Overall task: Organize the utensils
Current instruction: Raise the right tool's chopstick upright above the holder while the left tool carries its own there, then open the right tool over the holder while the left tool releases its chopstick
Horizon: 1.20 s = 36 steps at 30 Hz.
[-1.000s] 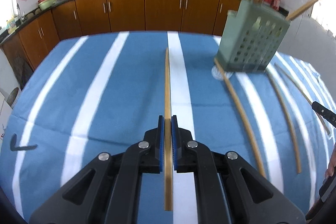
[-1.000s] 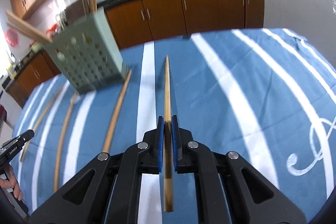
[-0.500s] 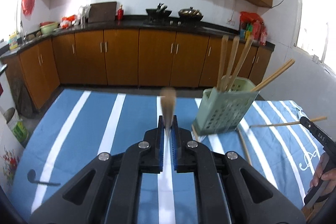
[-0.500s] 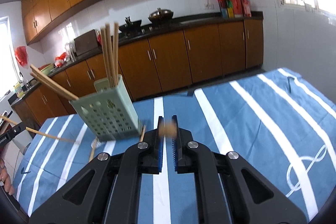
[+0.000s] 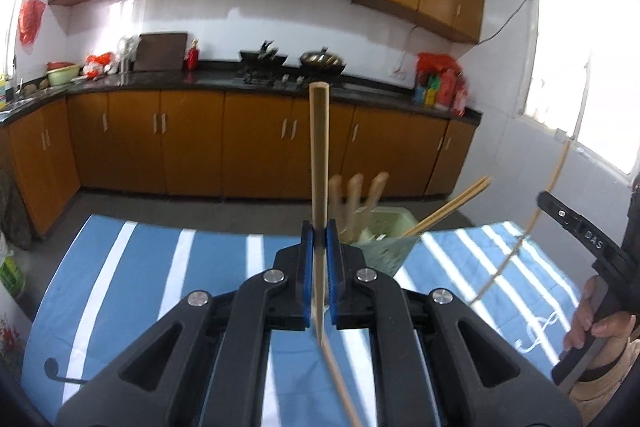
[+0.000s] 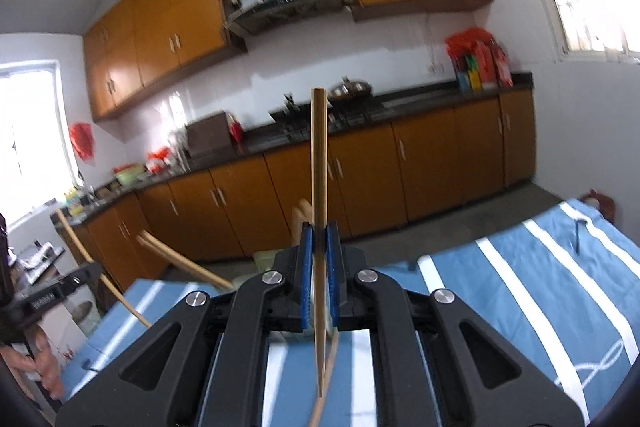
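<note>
The left gripper (image 5: 319, 239) has its blue pads clamped on a long pale wooden chopstick (image 5: 319, 163), which stands nearly upright above the blue tabletop cloth with white stripes (image 5: 132, 279). The right gripper (image 6: 319, 239) is likewise closed on a second, darker wooden chopstick (image 6: 319, 163), also pointing upward. Both sticks are lifted clear of the cloth, held near their thin ends with the thick ends high.

The pale green perforated plastic utensil holder (image 5: 386, 247) sits toward the far edge of the tabletop, just behind the left gripper's fingers. It already contains three rounded wooden handles (image 5: 354, 195) standing together and a pair of chopsticks (image 5: 452, 205) leaning out toward the right edge. So part of the sorting looks done.

What remains, by my reading, is carrying these two held sticks over the holder and dropping them in. One more thin stick (image 5: 344, 387) lies on the cloth under the left gripper, apparently not yet collected. Whether others remain on the tabletop cannot be told from these views.
</note>
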Motion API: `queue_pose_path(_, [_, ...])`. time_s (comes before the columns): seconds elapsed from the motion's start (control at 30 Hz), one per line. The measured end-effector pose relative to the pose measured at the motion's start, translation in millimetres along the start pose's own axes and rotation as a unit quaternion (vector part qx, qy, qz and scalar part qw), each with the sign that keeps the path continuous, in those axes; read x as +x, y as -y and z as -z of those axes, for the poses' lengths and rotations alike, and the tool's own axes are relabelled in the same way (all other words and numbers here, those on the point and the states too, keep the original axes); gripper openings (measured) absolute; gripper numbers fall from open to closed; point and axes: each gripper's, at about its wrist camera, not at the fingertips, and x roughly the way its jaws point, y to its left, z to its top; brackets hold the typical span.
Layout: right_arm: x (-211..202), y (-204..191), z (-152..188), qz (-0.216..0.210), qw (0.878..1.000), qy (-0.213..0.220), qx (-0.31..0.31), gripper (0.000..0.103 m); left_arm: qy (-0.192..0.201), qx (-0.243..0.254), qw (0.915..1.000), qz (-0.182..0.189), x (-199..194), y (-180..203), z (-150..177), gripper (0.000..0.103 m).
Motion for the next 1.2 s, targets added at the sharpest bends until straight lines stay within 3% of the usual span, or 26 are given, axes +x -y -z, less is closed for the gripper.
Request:
queue_pose_path(0.27, [2.8, -30.8, -29.5, -0.024, 0.996, 0.085, -0.01, 0.008, 0.087, -0.009, 0.9958, 0.028, -5.8, 39.9, -40.0, 0.007])
queue_pose_path(0.47, [33.1, -44.8, -37.9, -0.007, 0.991, 0.133, -0.028, 0.008, 0.135, -0.011, 0.9908, 0.003, 19.0, 50.3, -65.5, 0.007])
queue_pose_path(0.7, [76.8, -49.3, -22.2, 0.0, 0.992, 0.118, -0.035, 0.008, 0.117, -0.003, 0.9931, -0.002, 61.1, 45.1, -56.0, 0.007])
queue_pose_path(0.9, [87.9, -49.7, -4.8, -0.007, 0.997, 0.071, -0.043, 0.009, 0.085, 0.0, 0.9964, 0.009, 80.3, 38.9, -42.6, 0.008])
queue_pose_path(0.97, [83.6, -47.5, -3.0, -0.006, 0.997, 0.064, -0.043, 0.029, 0.081, -0.002, 0.9966, 0.01, 81.1, 37.7, -42.3, 0.01])
queue_pose_path(1.0, [81.8, -47.8, -3.3, -0.006, 0.997, 0.065, -0.042, 0.032, 0.081, -0.002, 0.9967, 0.009, 80.5, 36.7, -42.1, 0.011])
queue_pose_path(1.2, [60.1, -42.0, -12.7, -0.008, 0.997, 0.065, -0.035, 0.033, 0.087, -0.015, 0.9961, 0.004, 63.3, 30.3, -44.5, 0.019])
